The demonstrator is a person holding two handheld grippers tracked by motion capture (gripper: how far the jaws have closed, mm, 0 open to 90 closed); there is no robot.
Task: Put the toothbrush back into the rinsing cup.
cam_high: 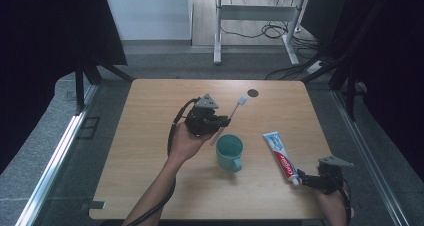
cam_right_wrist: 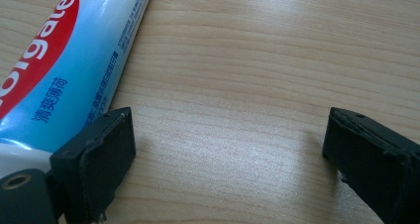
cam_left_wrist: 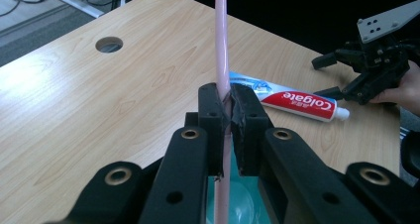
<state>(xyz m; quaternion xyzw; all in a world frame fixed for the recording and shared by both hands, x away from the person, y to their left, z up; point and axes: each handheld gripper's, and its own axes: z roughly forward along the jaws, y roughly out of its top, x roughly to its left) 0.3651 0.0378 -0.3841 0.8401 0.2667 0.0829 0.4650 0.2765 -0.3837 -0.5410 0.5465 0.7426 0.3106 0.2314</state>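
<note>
Left gripper [cam_high: 223, 121] clamped on slim pink plastic toothbrush [cam_high: 235, 110], lower end over teal mug [cam_high: 229, 152] at six o'clock. Thin handle, could pivot or clip the rim. Right gripper [cam_high: 301, 178] spread apart by red-and-blue toothpaste tube [cam_high: 281, 156], could nudge it.

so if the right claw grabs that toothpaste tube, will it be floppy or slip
The toothpaste tube lies flat and looks full, so it would probably sag little. Its glossy skin may slip. The open right claw sits near the cap end, likely the firmest part.

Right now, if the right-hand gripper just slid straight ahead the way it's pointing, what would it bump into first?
Probably nothing soon: the right gripper has open jaws with bare table ahead. The toothpaste tube lies just beside one jaw and might be grazed.
</note>
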